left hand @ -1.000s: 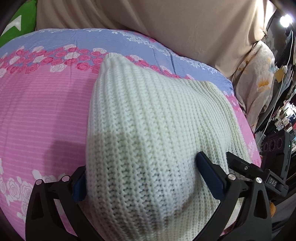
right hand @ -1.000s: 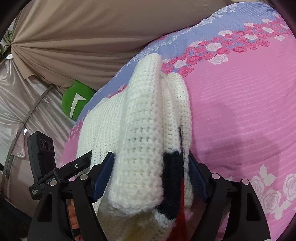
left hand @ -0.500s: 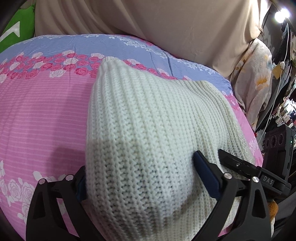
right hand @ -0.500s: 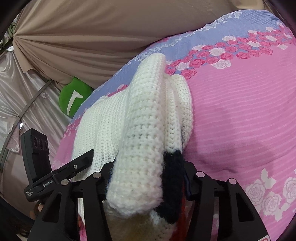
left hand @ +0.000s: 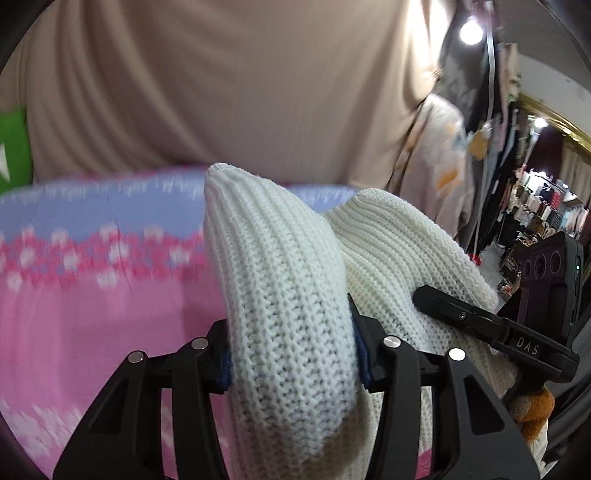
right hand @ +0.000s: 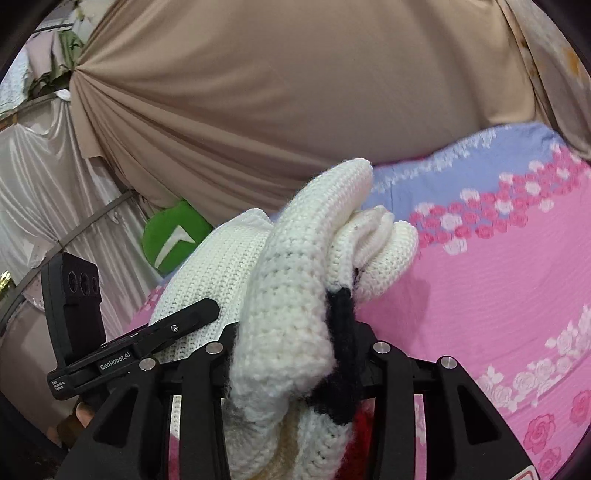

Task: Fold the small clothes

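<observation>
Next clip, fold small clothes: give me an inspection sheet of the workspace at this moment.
Surface: bedsheet, pink with rose bands and a blue strip.
Job's things: white knit garment, bunched, with black and red patches at the right claw's end.
Clutter: green cushion at the far edge.
Grippers: left claw and right claw have just been closing; both now pinch folds of the garment.
Cables: nothing seen on the surface; thin lines hang beside the lamp.
Surroundings: beige draped cloth behind; cluttered shelves at the far right of the left view.
</observation>
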`<state>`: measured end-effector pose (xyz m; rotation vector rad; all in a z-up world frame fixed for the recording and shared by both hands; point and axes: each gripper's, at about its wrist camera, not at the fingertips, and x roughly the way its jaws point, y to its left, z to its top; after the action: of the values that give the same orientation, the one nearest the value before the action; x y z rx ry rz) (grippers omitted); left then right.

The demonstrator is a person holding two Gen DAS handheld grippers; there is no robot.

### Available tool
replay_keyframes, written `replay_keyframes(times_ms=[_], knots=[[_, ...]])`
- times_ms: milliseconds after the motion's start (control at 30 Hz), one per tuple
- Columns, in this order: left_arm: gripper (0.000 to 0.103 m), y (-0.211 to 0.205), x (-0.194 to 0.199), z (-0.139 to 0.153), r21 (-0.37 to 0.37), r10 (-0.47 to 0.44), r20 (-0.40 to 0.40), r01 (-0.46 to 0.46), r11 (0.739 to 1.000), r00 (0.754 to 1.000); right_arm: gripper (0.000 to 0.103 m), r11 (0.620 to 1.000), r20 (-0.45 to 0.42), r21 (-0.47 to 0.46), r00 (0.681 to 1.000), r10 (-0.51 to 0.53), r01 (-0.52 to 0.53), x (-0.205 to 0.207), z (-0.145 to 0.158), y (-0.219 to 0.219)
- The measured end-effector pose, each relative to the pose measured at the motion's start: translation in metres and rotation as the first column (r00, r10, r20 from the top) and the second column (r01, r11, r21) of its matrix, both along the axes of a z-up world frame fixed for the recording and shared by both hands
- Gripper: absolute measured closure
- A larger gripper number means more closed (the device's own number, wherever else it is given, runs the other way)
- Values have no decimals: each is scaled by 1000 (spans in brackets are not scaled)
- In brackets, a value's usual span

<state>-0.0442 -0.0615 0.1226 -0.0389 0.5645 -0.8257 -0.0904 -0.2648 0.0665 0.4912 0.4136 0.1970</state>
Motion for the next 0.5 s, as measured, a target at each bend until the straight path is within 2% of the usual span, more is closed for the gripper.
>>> replay_keyframes(times_ms=[67,167,267,333,367,433,467,500], knots=[[56,13,-7,36,-30,6,96,-3,1000,995,65,999,81,-29,997,17,-14,0,32,9],[55,34,-8,73,-65,42,201,-30,997,979,65,997,189,-55,980,63,-53,16,75,26],[51,55,14,90,-79,100,241,-83,993,965,63,994,215,-61,972,98,-87,55,89,47],[48,66,42,84,-60,135,214,-125,990,967,58,992,168,-38,978,122,-117,93,76,58],[42,71,65,72,-34,154,186,-150,988,970,54,991,139,-21,981,132,-130,112,64,62],[32,79,102,40,6,192,118,-194,981,974,50,987,31,34,988,155,-156,162,16,66],[29,84,125,15,33,212,55,-214,976,976,50,988,-37,56,989,144,-142,182,-13,66],[30,91,145,-12,71,244,-14,-242,968,970,50,992,-129,73,985,113,-104,200,-48,64]])
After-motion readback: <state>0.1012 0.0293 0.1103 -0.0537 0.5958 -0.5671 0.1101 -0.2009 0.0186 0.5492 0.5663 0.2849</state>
